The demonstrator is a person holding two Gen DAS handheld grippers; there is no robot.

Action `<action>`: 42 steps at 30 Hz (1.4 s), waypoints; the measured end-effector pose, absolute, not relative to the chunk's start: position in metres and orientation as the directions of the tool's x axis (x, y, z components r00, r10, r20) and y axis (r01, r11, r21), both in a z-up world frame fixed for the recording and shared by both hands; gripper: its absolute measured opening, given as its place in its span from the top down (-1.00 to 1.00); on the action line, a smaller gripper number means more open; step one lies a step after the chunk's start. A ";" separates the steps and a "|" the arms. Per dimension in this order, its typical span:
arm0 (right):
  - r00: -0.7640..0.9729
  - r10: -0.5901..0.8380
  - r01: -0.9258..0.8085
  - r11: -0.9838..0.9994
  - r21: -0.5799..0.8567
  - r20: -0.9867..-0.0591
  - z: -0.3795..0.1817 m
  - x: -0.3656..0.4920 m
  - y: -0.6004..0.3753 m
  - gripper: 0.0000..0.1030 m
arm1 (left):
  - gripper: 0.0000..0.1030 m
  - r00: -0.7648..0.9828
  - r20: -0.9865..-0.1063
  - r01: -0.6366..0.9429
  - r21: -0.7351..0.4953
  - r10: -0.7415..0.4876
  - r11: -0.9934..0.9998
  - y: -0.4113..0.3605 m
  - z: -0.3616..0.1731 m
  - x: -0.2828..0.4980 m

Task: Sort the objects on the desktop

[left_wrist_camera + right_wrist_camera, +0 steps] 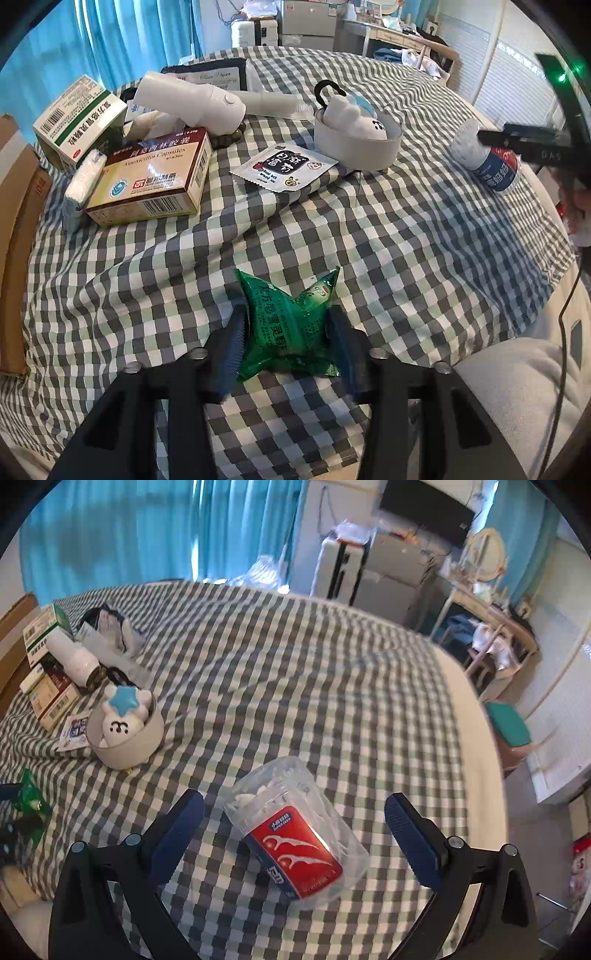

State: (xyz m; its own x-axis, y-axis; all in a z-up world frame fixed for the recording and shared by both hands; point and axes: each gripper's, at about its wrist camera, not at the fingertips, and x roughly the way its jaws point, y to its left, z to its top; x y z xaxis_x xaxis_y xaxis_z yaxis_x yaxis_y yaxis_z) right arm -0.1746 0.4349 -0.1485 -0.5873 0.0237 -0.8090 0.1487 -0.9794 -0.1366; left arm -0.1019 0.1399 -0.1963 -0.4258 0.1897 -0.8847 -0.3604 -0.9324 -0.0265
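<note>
Green sachet (pixel 291 325) — on checked cloth (pixel 369 236), blue curtains (pixel 122 33).

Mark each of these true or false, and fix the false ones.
1. The left gripper has a green packet between its jaws. True.
2. The right gripper is clamped shut on the clear tub of floss picks. False: its jaws stand wide, clear of the tub on both sides.
3. The clear tub lies on its side on the checked cloth. True.
4. The white bowl is empty. False: a white plush toy with a blue star sits in it.
5. The medicine boxes are stacked inside the white bowl. False: they lie on the cloth, apart from it.
</note>
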 end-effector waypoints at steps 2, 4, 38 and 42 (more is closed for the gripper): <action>-0.546 0.022 0.157 -0.979 -0.129 -0.837 -0.160 -0.180 0.435 -0.83 | 0.19 -0.421 -0.885 -0.371 -0.029 0.196 -0.928 0.139 -0.196 -0.102; -0.496 0.059 0.158 -0.975 -0.157 -0.866 -0.171 -0.183 0.435 -0.63 | 0.23 -0.418 -0.885 -0.378 -0.037 0.206 -0.925 0.137 -0.195 -0.103; -0.601 -0.204 0.170 -0.977 0.126 -0.773 -0.045 -0.065 0.297 -0.18 | 0.25 -0.629 -0.747 -0.150 -0.154 0.214 -0.977 0.011 -0.063 -0.083; -0.618 -0.267 0.251 -0.958 0.137 -0.740 -0.011 -0.060 0.254 -0.18 | 0.25 -0.664 -0.718 -0.131 -0.165 0.210 -0.978 -0.010 -0.044 -0.079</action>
State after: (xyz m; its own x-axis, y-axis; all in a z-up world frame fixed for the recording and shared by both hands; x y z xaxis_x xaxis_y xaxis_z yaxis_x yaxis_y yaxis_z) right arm -0.0598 0.2545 -0.0107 -0.6177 -0.2675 -0.7395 0.2514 -0.9582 0.1366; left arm -0.0792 -0.0096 -0.0441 -0.6637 0.2096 -0.7180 -0.1307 -0.9777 -0.1646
